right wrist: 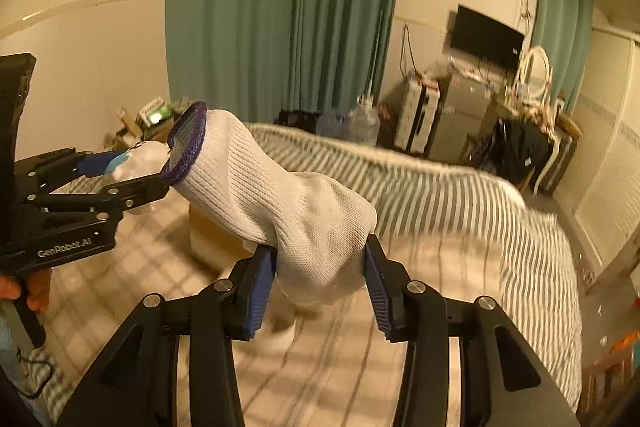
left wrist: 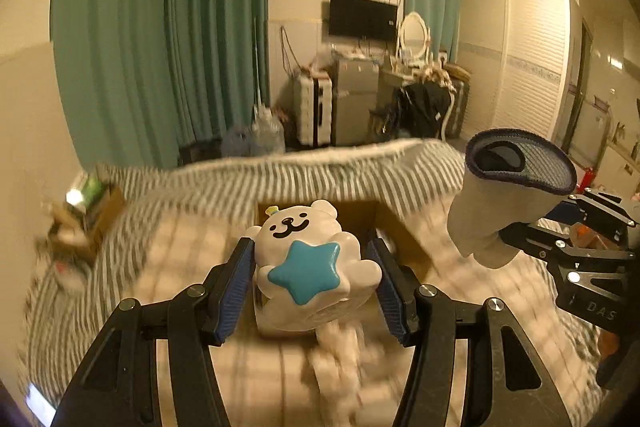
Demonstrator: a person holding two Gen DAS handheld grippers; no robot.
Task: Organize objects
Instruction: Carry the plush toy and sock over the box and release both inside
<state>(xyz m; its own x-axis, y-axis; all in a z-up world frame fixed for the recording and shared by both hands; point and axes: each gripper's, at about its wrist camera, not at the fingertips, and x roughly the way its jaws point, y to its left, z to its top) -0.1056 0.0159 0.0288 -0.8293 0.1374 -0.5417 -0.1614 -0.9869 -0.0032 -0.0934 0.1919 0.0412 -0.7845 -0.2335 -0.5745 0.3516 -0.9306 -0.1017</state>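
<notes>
The left gripper (left wrist: 312, 279) is clamped on the bear toy (left wrist: 308, 259), held above the open box (left wrist: 400, 227) on the bed (left wrist: 200, 187), the box lying just ahead and below. The right gripper (right wrist: 320, 279) pinches a white glove (right wrist: 280, 195), cuff pointing up-left, farther from the box.

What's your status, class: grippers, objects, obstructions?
Left gripper shut on bear toy. Right gripper shut on white glove. Cardboard box beneath, nothing blocking.
</notes>
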